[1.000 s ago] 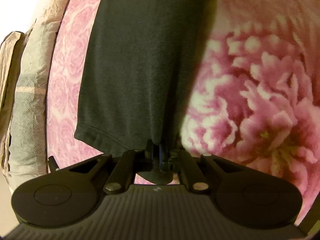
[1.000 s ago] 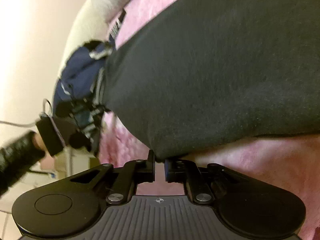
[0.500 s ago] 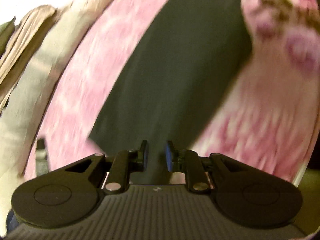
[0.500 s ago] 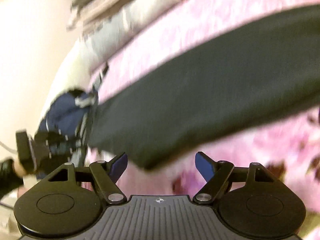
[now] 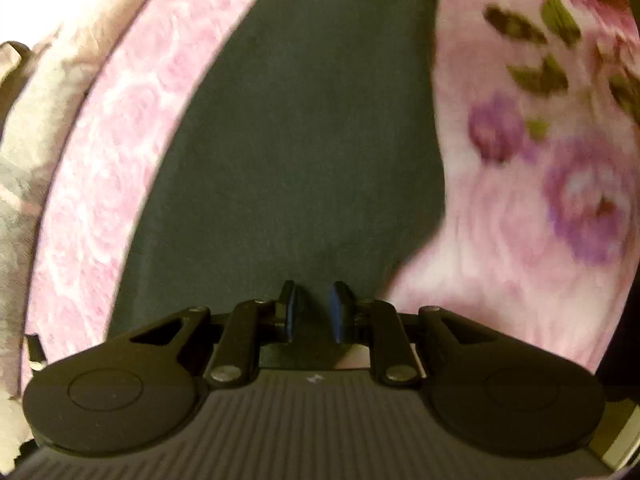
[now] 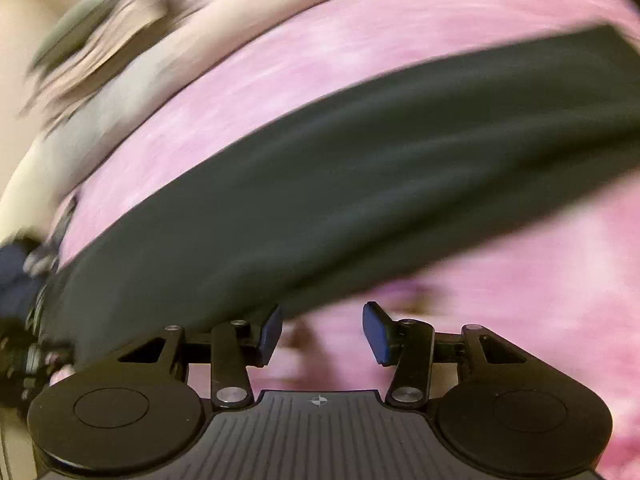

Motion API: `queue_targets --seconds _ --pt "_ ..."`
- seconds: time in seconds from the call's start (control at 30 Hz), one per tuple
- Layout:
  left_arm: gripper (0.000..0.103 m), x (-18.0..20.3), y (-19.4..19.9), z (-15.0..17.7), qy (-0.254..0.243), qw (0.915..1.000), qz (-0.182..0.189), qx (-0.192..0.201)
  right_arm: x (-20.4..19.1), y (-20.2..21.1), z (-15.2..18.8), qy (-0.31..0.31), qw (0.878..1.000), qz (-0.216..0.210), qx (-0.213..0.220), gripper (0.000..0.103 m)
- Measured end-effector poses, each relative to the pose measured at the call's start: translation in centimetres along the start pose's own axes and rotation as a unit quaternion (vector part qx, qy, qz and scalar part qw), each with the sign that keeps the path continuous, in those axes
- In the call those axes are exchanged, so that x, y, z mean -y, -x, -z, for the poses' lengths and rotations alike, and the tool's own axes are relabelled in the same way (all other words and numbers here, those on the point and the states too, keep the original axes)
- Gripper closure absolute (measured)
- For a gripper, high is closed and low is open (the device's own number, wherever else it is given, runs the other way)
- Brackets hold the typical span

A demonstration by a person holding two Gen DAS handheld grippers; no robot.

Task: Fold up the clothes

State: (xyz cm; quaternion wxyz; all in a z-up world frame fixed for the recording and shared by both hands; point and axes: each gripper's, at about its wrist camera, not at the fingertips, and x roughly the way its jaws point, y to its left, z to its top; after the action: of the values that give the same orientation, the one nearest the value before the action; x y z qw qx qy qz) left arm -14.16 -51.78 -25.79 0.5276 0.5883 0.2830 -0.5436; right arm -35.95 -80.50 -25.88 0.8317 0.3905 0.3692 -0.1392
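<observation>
Fingers [image 5: 338, 312] of left gripper [image 5: 313, 312] and right gripper [image 6: 322, 334] parted, unladen; dark garment [image 5: 304, 140] just ahead on pink floral blanket [image 5: 520, 208]

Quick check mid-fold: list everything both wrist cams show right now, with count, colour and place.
garment: one, dark grey-black, lying as a long folded strip on the blanket; also across the right wrist view.
blanket: one, pink with purple flowers and green leaves, under the garment.
bedding: a beige-grey pile, count unclear, along the blanket's far edge at the left of the left wrist view.
dark blue item: one, far left edge of the right wrist view, too blurred to identify.
left claw: one, black with blue pads, narrowly open over the garment's near end, holding nothing.
right claw: one, black with blue pads, wide open over the blanket just below the garment's edge.
</observation>
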Motion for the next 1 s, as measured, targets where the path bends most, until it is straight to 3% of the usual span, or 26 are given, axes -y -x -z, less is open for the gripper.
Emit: queue_targets --seconds 0.17,0.27,0.37,0.47,0.57,0.7,0.8,0.83,0.87,0.9,0.93,0.97,1.0 --pt "0.077 2.9 0.5 -8.8 -0.021 0.9976 -0.002 0.066 5.9 5.9 -1.3 -0.074 0.994 0.049 0.07 0.052" --pt "0.075 5.6 0.3 -14.6 -0.047 0.993 0.01 0.108 8.7 7.7 -2.3 -0.117 0.985 0.063 0.112 0.03" --pt "0.073 9.4 -0.1 -19.2 -0.098 0.9848 0.013 0.143 12.2 8.8 -3.9 -0.152 0.979 0.058 0.127 0.03" --pt "0.073 11.9 -1.2 -23.0 -0.128 0.9781 -0.016 0.163 15.5 9.7 -5.6 -0.184 0.972 0.05 0.141 0.03" --pt "0.074 13.9 -2.3 -25.4 -0.157 0.973 -0.035 0.165 17.8 9.6 -6.5 -0.214 0.965 0.043 0.147 0.03" --pt "0.077 15.3 -3.9 -26.0 -0.2 0.9662 -0.062 0.15 19.5 9.0 -7.4 -0.227 0.963 0.035 0.142 0.031" --pt "0.09 14.9 -4.3 -26.3 -0.185 0.9717 -0.051 0.138 20.4 9.0 -7.4 -0.246 0.956 0.028 0.154 0.031" --pt "0.092 14.5 -4.0 -26.4 -0.18 0.9731 -0.046 0.136 20.7 9.1 -7.4 -0.255 0.953 0.026 0.159 0.034" --pt "0.098 14.4 -3.8 -26.3 -0.178 0.9736 -0.043 0.136 21.0 9.1 -7.3 -0.264 0.95 0.024 0.164 0.048" --pt "0.1 14.4 -3.7 -26.2 -0.177 0.974 -0.039 0.136 21.4 9.2 -7.2 -0.277 0.946 0.028 0.164 0.064" --pt "0.101 14.3 -3.5 -26.1 -0.175 0.9743 -0.036 0.137 21.9 9.3 -7.1 -0.291 0.942 0.031 0.164 0.073" --pt "0.101 14.2 -3.1 -26.0 -0.178 0.9732 -0.037 0.141 22.4 9.4 -7.0 -0.304 0.938 0.037 0.16 0.091" --pt "0.102 14.1 -2.6 -25.8 -0.181 0.972 -0.037 0.145 22.7 9.7 -7.0 -0.311 0.937 0.04 0.153 0.1"
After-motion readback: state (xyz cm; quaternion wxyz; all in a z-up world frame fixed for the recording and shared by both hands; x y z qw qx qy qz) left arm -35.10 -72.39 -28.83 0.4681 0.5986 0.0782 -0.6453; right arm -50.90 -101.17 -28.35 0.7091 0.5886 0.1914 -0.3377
